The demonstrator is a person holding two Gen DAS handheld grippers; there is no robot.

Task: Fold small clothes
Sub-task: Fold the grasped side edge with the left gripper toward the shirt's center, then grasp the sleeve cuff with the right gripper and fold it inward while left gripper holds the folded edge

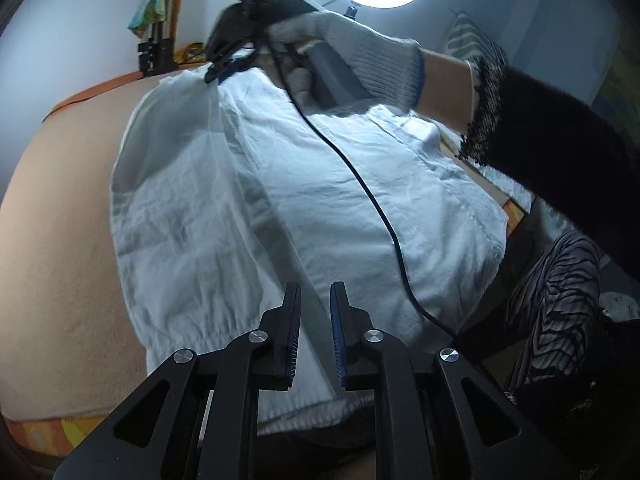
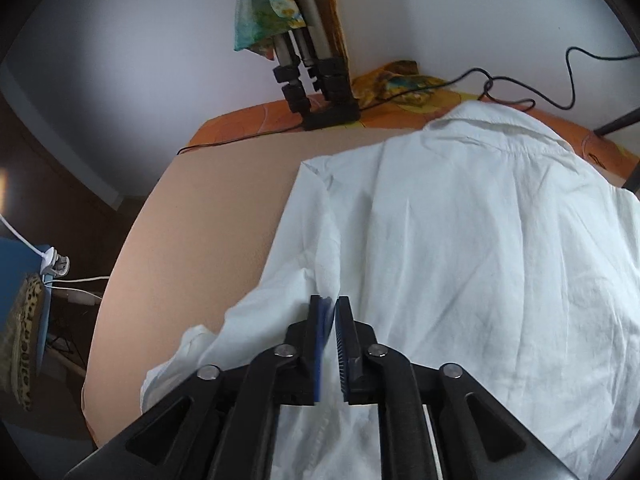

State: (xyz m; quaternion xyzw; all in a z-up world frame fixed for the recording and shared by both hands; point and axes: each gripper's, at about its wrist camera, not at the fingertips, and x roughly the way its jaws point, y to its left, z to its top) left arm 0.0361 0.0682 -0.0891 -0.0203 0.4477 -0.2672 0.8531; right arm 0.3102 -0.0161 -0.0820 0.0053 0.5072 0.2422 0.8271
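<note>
A: Peach-beige and matte, the flat desk [image 2: 192, 248] takes up most of both views, and the wrinkled white cotton shirt [image 2: 480, 260] lies spread across its middle, collar toward the far edge, near the black tripod foot [image 2: 332, 112].

B: What is gripped?

A: In the left wrist view the right gripper [image 1: 214, 72], held in a grey knitted glove [image 1: 360, 52], has its fingers pinching a far corner of the shirt, lifted so the cloth hangs in a translucent fold. Its own camera shows the blue pads nearly together with white cloth running between them. The left gripper [image 1: 316, 300] has its fingers narrow, with a slim gap; cloth lies beneath, but I see nothing clamped.

B: So what could go wrong?

A: My guess: only the right side has a hold. If that corner is carried over while the near hem stays loose, the shirt may drag or bunch instead of creasing cleanly. The pinch also looks shallow, so thin cloth could slip free.

B: Anything smaller?

A: The thin black cable [image 1: 360, 184] trails from the right gripper across the shirt. It could snag under the fold.
</note>
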